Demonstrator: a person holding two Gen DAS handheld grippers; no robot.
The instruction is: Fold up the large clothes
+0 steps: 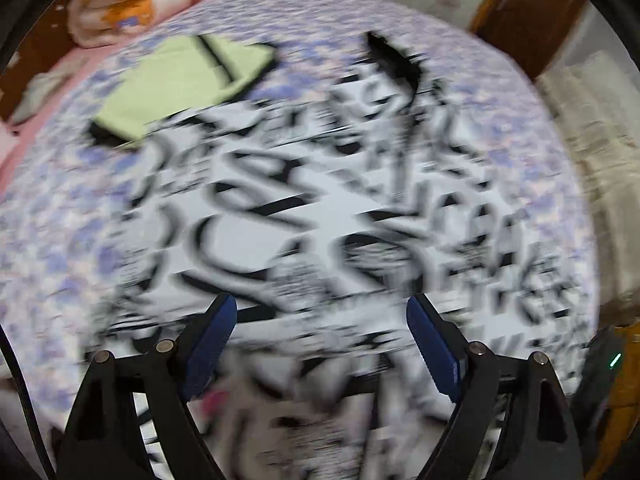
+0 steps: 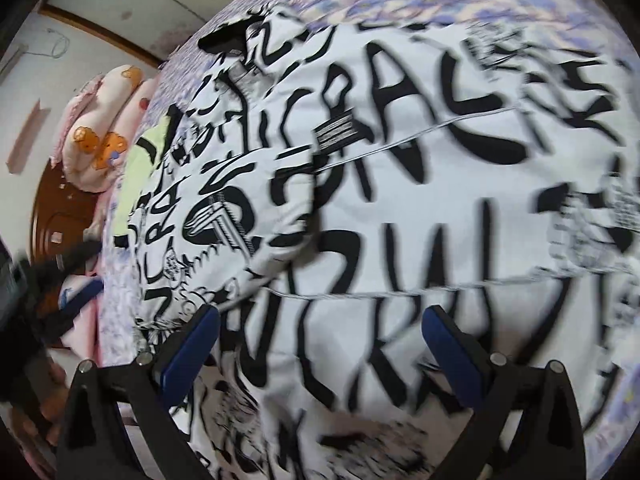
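Left claw [image 1: 320, 320] wide apart, holding nothing. Big white shirt with black letters [image 1: 312, 216] spread flat on purple flowery bed sheet [image 1: 52, 240], right under and ahead of claw. Folded green cloth [image 1: 180, 80] far ahead, to left. Right claw [image 2: 320, 332] also wide apart, empty, shirt [image 2: 400, 220] under and ahead of it. Pink bear blanket [image 2: 100, 128] far off left.

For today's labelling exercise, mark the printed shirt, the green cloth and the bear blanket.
Printed shirt [image 2: 400, 200]: right wrist view, middle of the lettering.
Green cloth [image 1: 180, 80]: left wrist view, centre of the folded piece.
Bear blanket [image 1: 132, 4]: left wrist view, orange bear print.
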